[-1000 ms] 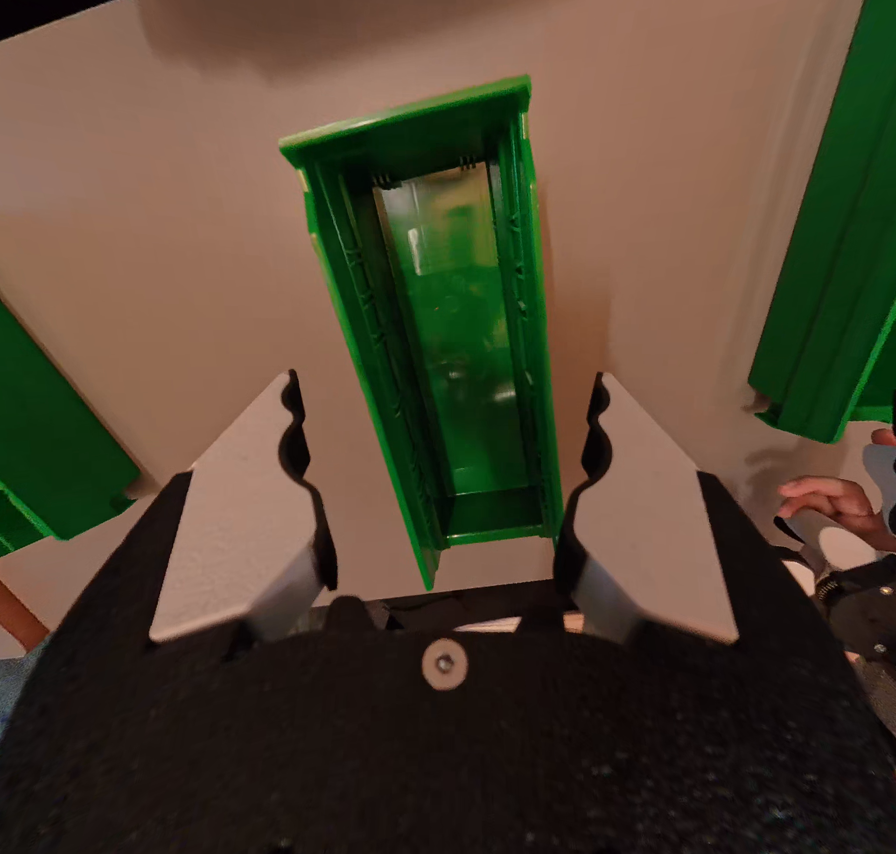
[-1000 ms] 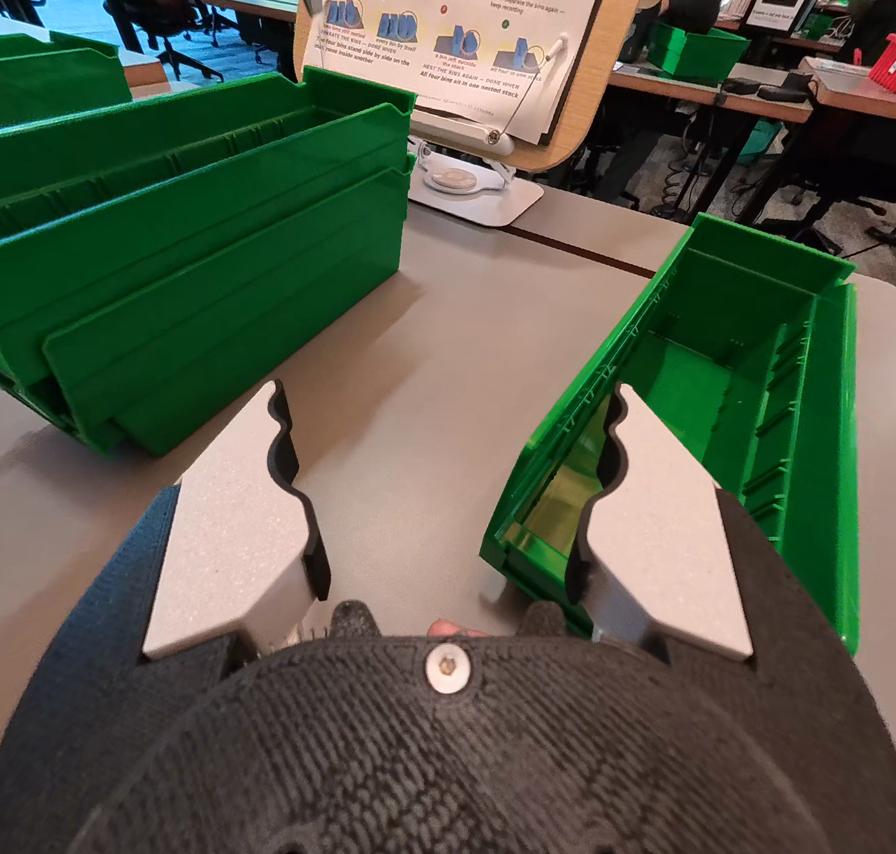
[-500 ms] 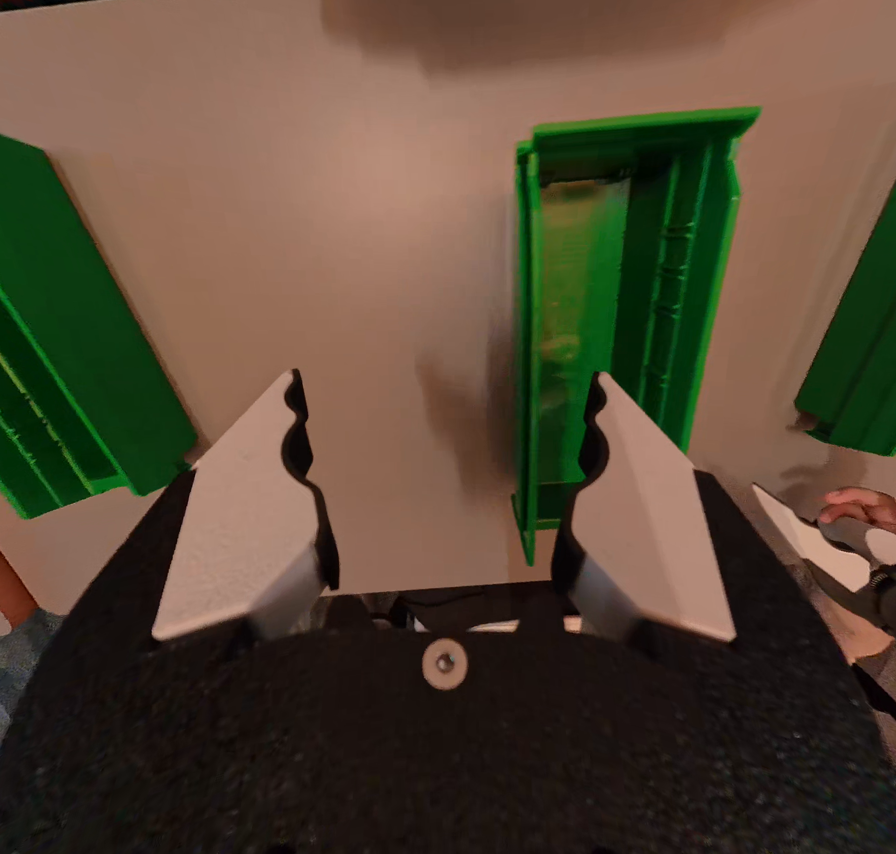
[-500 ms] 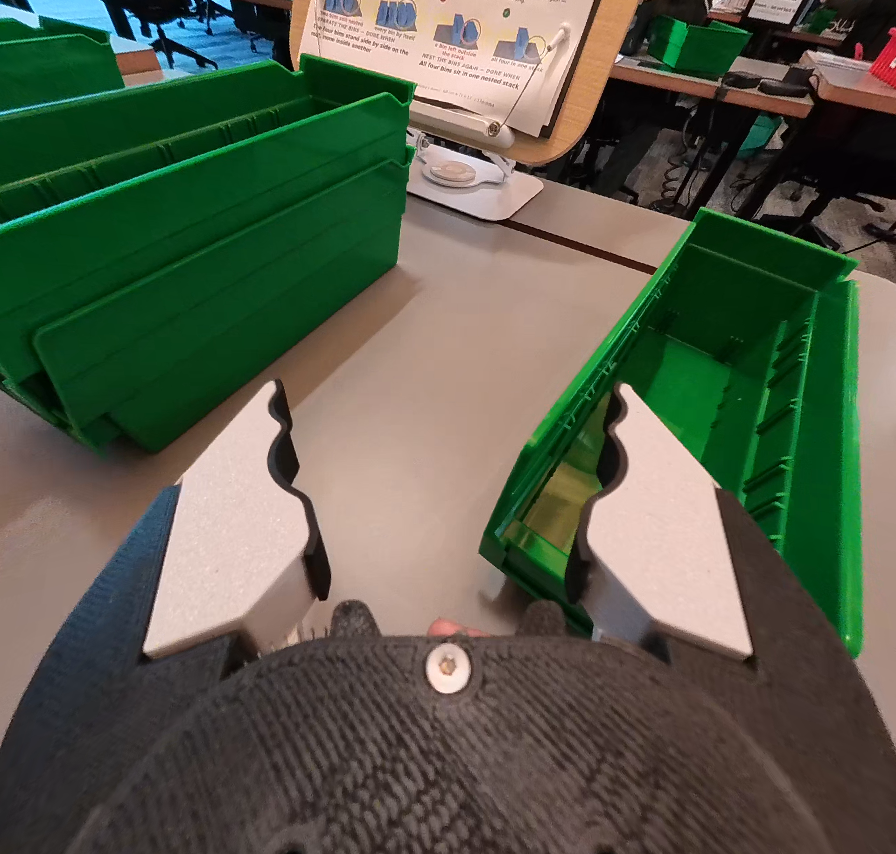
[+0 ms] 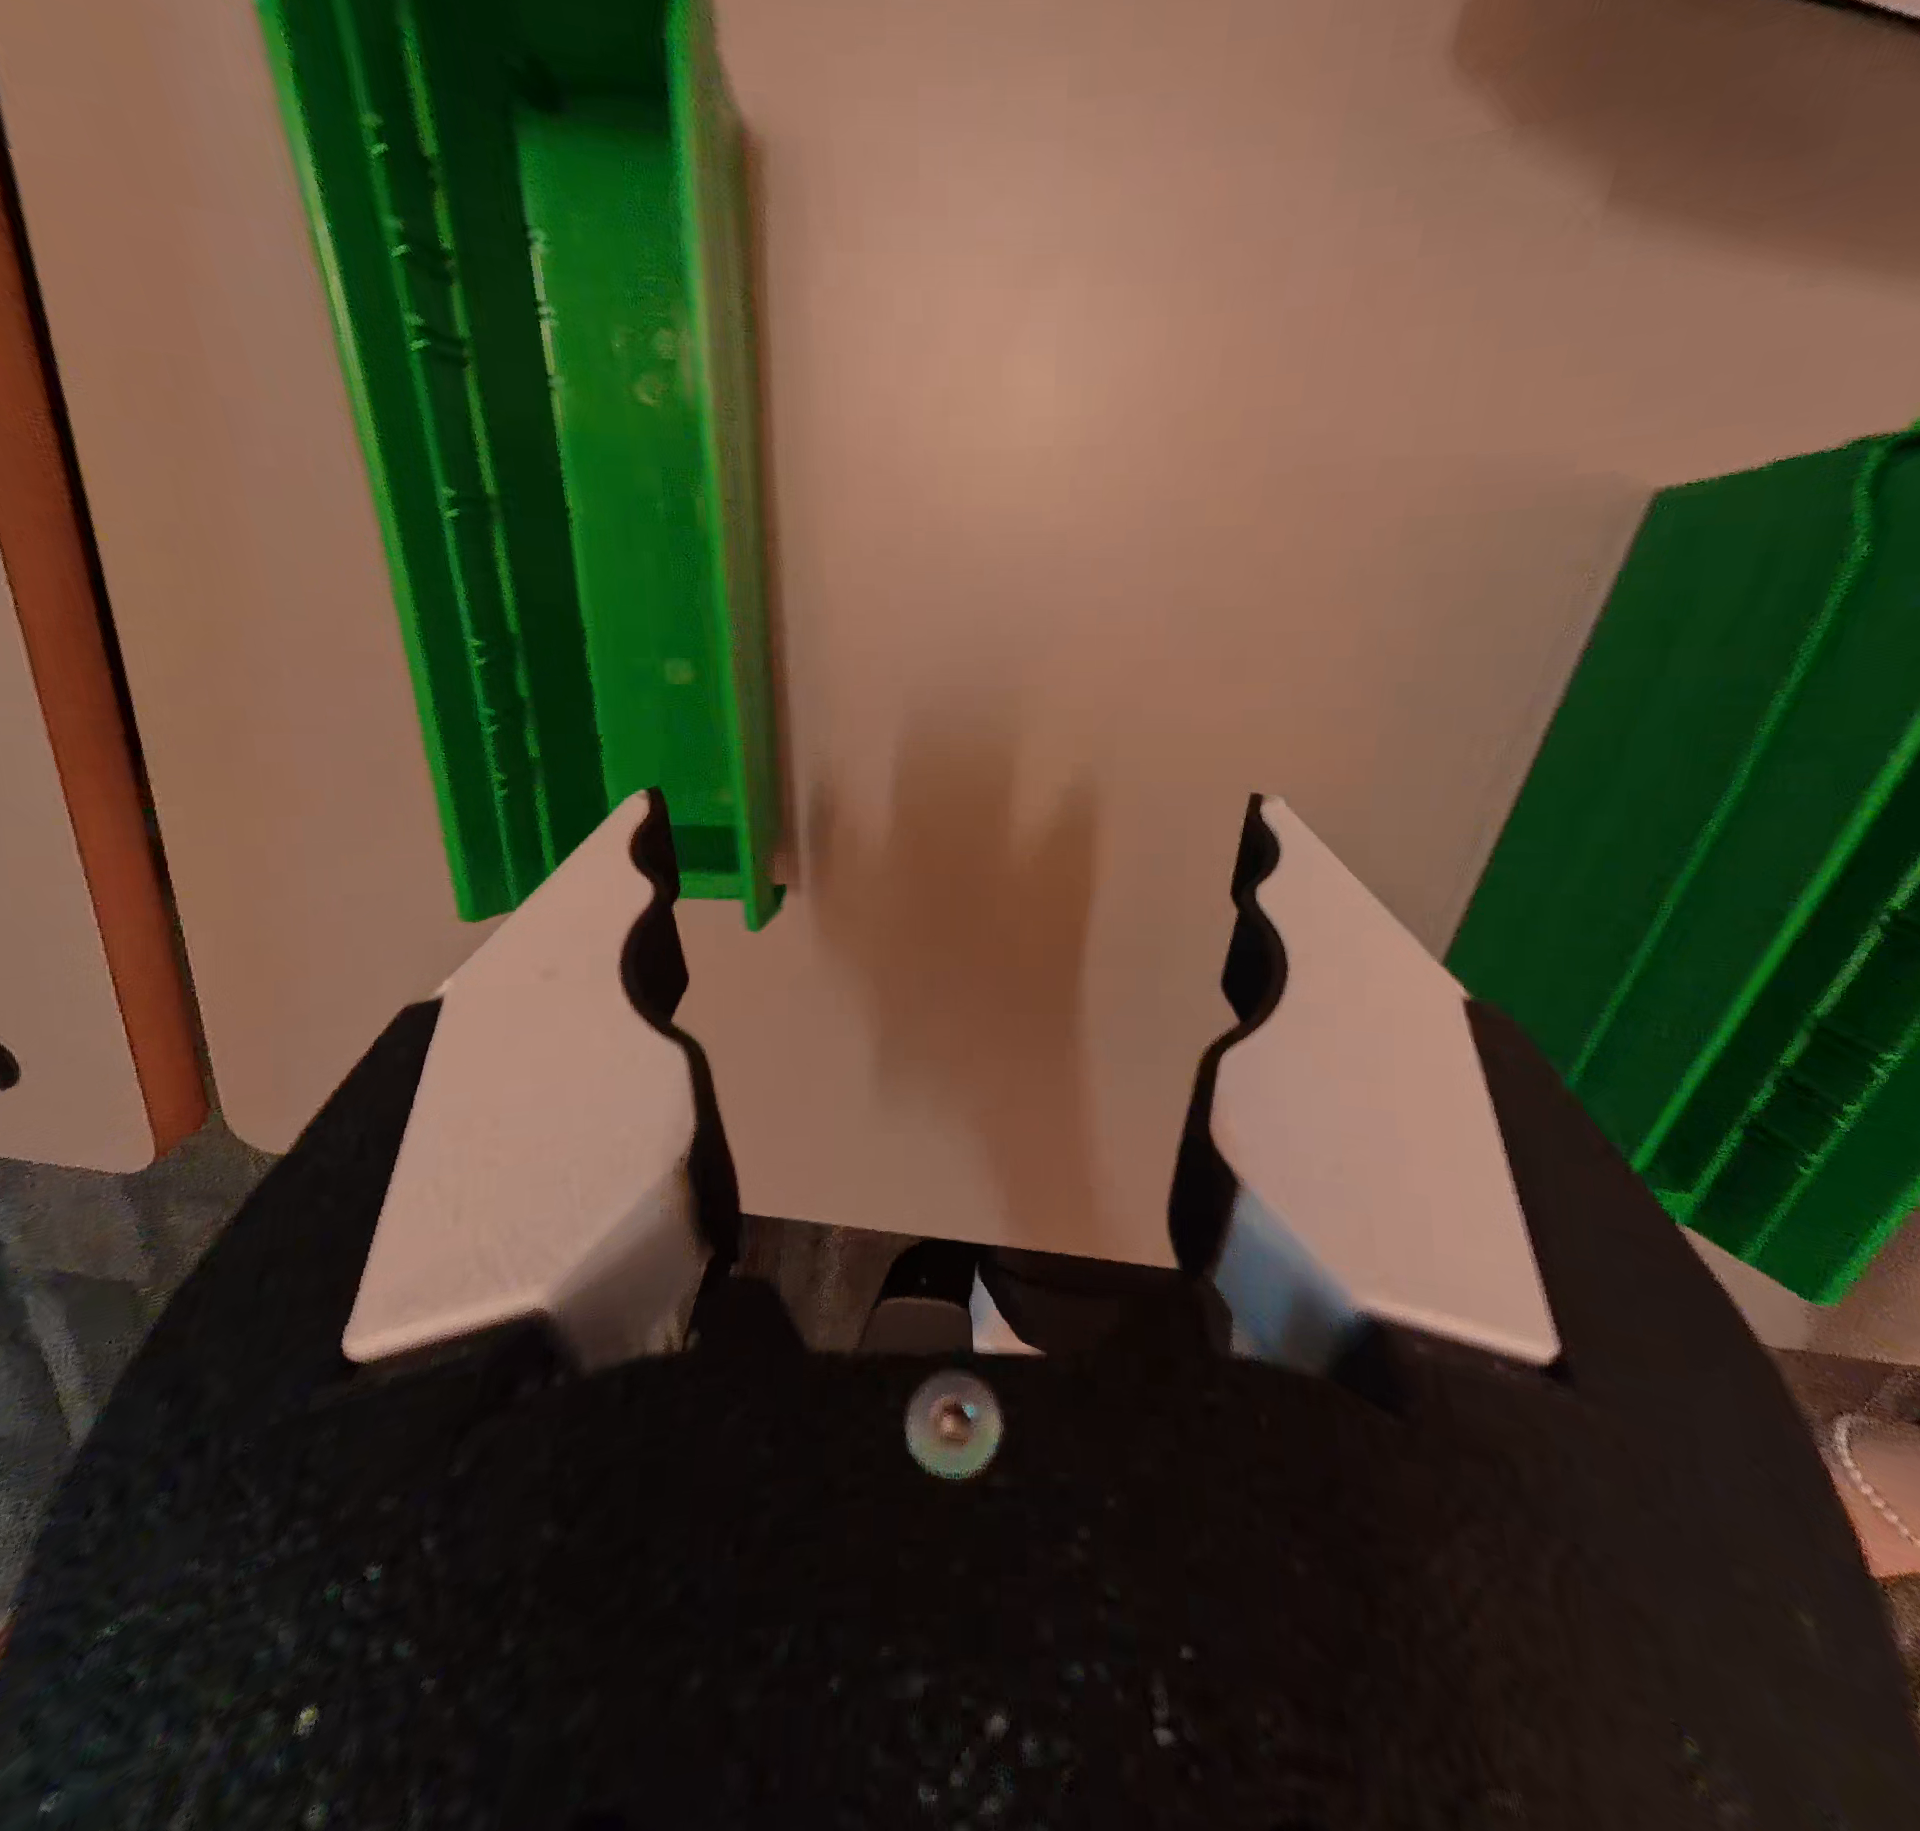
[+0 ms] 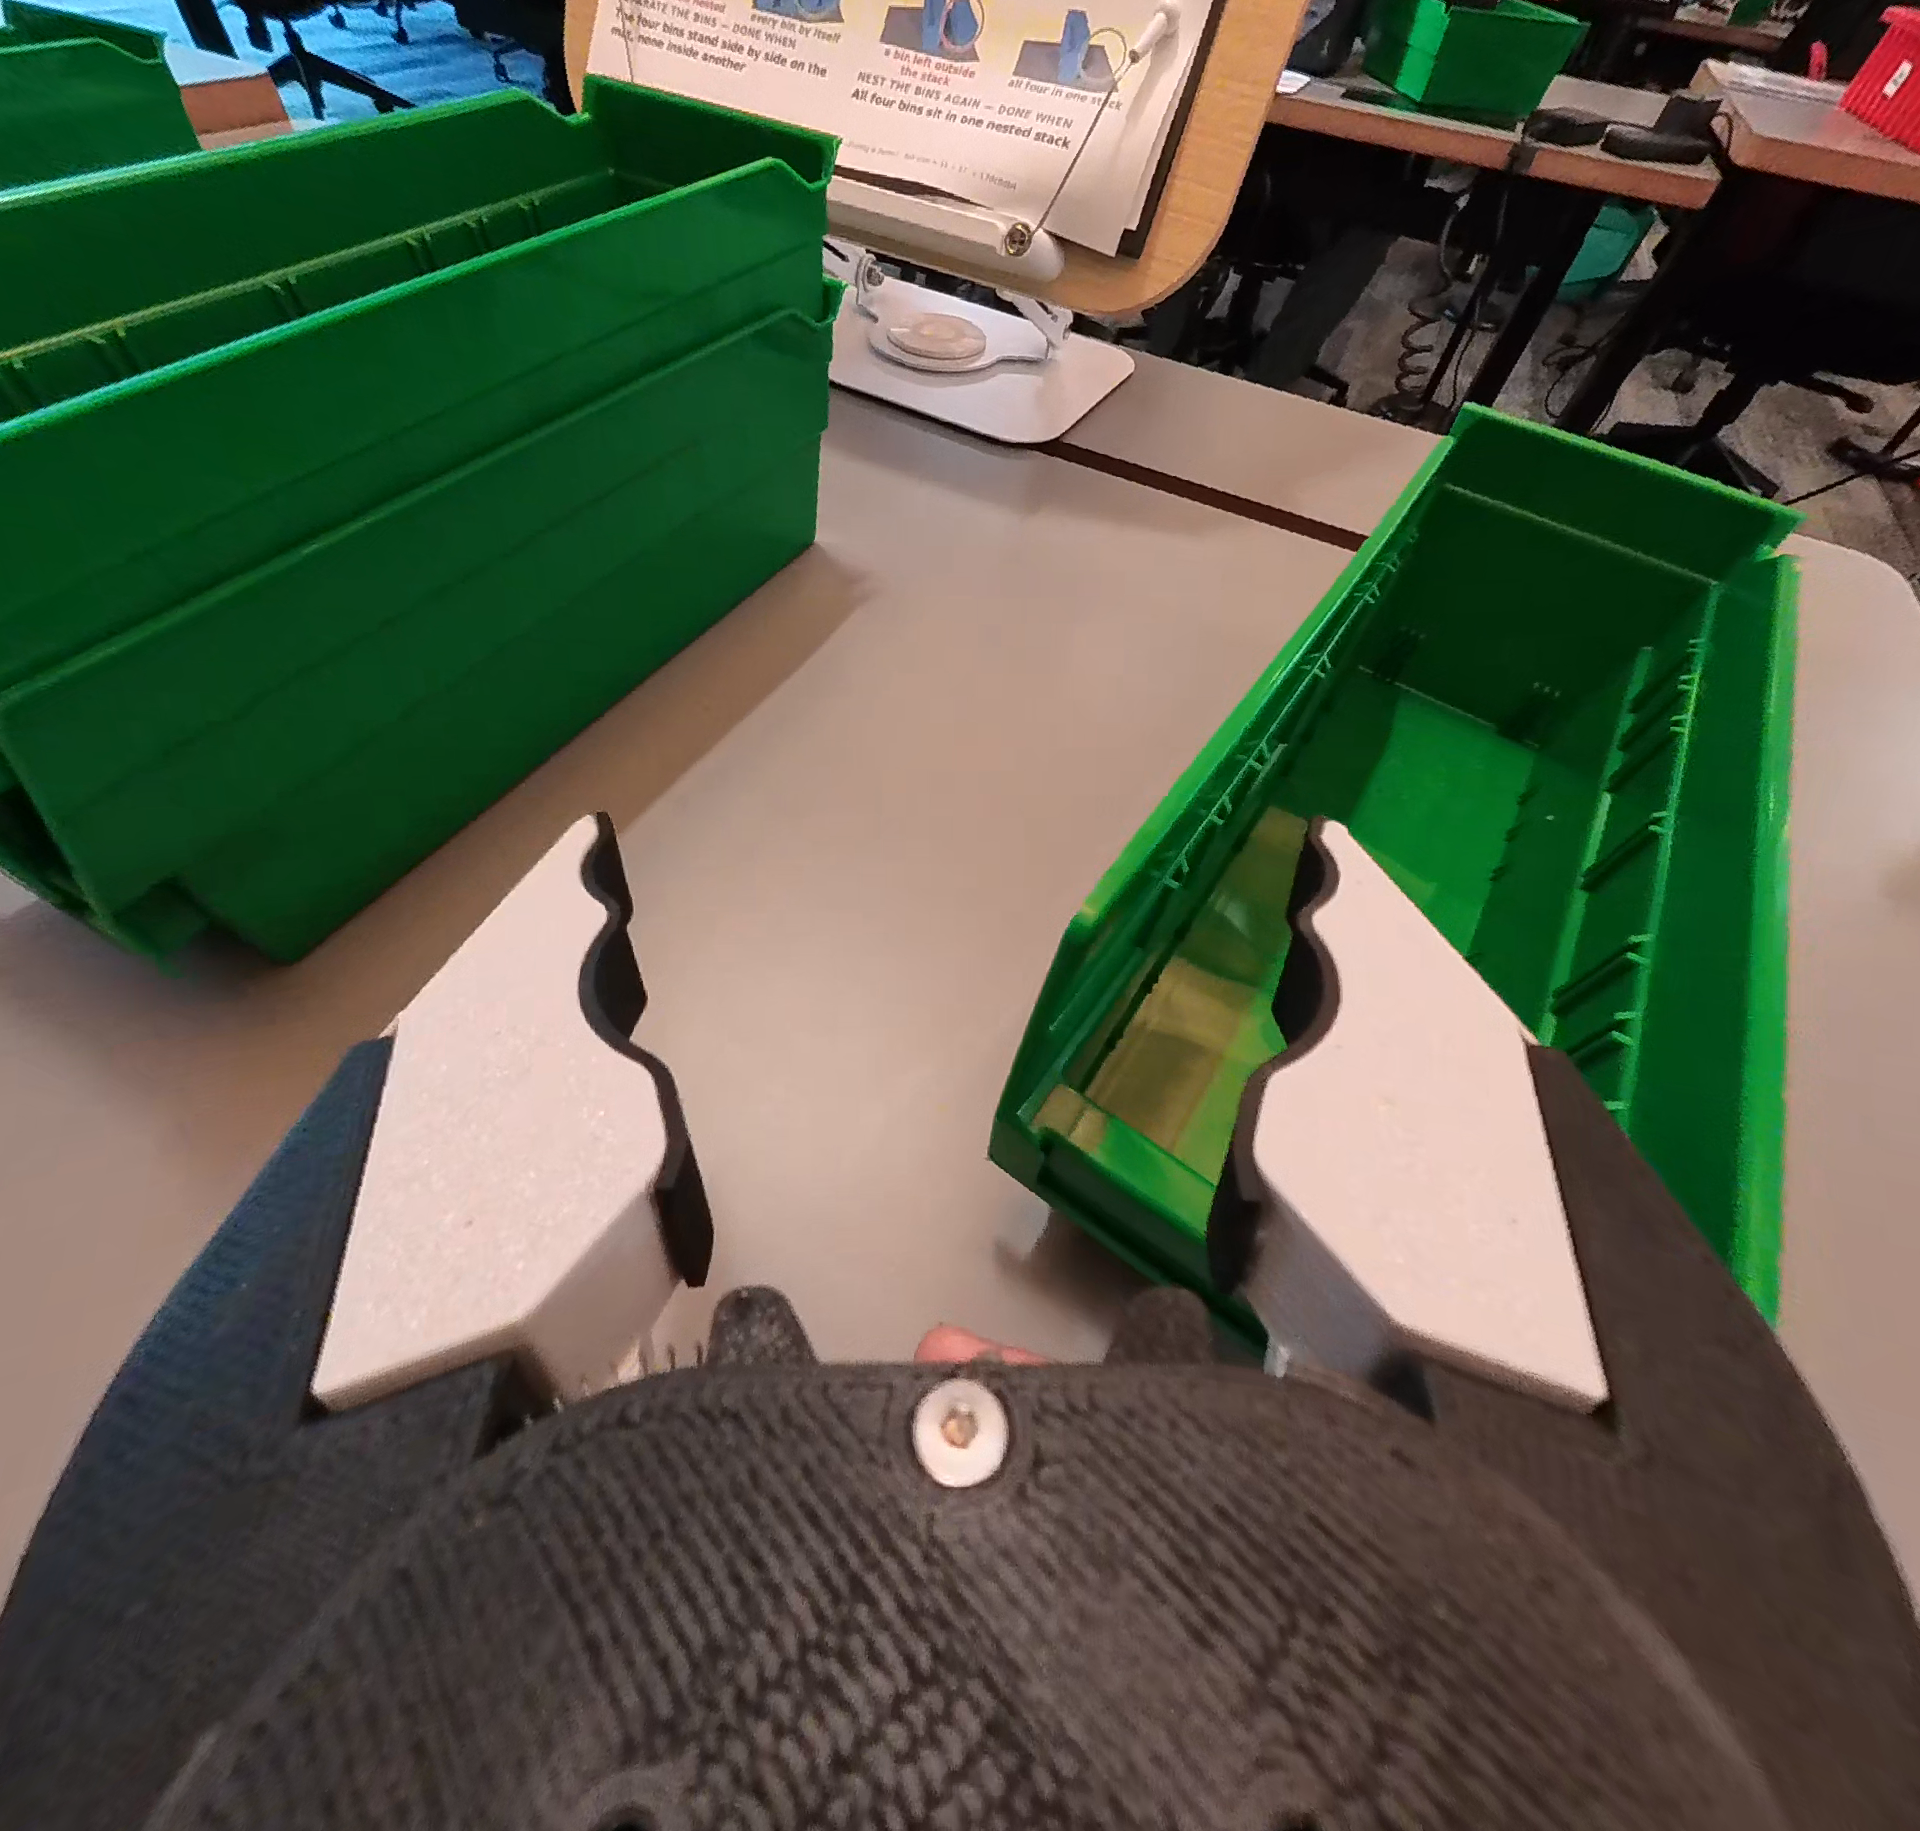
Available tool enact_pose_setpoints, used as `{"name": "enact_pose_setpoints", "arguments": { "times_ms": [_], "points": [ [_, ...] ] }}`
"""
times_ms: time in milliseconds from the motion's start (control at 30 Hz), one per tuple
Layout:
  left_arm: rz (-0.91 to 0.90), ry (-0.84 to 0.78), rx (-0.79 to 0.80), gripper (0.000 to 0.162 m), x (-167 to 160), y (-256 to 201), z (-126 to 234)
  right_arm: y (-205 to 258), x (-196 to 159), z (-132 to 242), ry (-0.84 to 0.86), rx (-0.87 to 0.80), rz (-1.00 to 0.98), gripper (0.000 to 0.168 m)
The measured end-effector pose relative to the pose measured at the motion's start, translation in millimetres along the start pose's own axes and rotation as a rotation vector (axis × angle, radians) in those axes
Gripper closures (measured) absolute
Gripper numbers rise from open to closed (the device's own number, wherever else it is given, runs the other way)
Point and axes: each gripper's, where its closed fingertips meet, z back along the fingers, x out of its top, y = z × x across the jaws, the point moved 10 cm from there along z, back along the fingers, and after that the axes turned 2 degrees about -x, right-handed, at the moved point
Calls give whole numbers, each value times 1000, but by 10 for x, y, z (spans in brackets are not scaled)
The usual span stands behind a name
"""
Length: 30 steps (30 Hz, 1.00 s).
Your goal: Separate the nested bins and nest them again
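In the right wrist view a stack of nested green bins stands on the grey table at the left. A single long green bin stands open at the right. My right gripper is open and empty, low over the table between them. Its right finger hangs over the single bin's near end. In the left wrist view my left gripper is open and empty above bare table. A long open green bin lies up-left of it. Another green bin, seen from outside, is at the right.
An instruction board on a white stand stands at the table's far edge. A brown strip runs past the table's left edge. Other tables behind carry a green bin and a red basket.
My left gripper has swung left over the table. The bin that lay between its fingers slid off to the right and another bin came in at upper left. The right gripper barely moved.
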Motion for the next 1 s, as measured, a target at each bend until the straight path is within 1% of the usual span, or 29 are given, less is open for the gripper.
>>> {"name": "enact_pose_setpoints", "arguments": {
  "times_ms": [133, 300, 400, 500, 633, 700, 867, 1000],
  "points": [
    [26, -52, 32, 59, -12, 469, -134, -19, 5, 21, -1, -9, 1, 44],
    [-40, -83, 113, 62, -14, 856, -315, -61, 2, 33, -2, -22, -4, 44],
    [-83, -58, 82, 61, -9, 942, -498, -70, -24, 10, 10, -22, -7, 44],
    [-146, -44, 87, 61, 20, 977, -699, -56, -49, -20, 25, -18, -1, 44],
    [-236, -3, 146, 59, 86, 997, -930, -32, -70, -57, 44, -21, 15, 44],
    [-267, 6, 173, 57, 121, 1016, -1020, -24, -79, -70, 50, -20, 19, 44],
    [-245, -20, 121, 52, 216, 1068, -1177, -10, -104, -103, 64, -16, 19, 44],
    [-208, -8, 133, 32, 253, 1198, -1278, -7, -141, -133, 83, -13, 20, 44]
  ]
}}
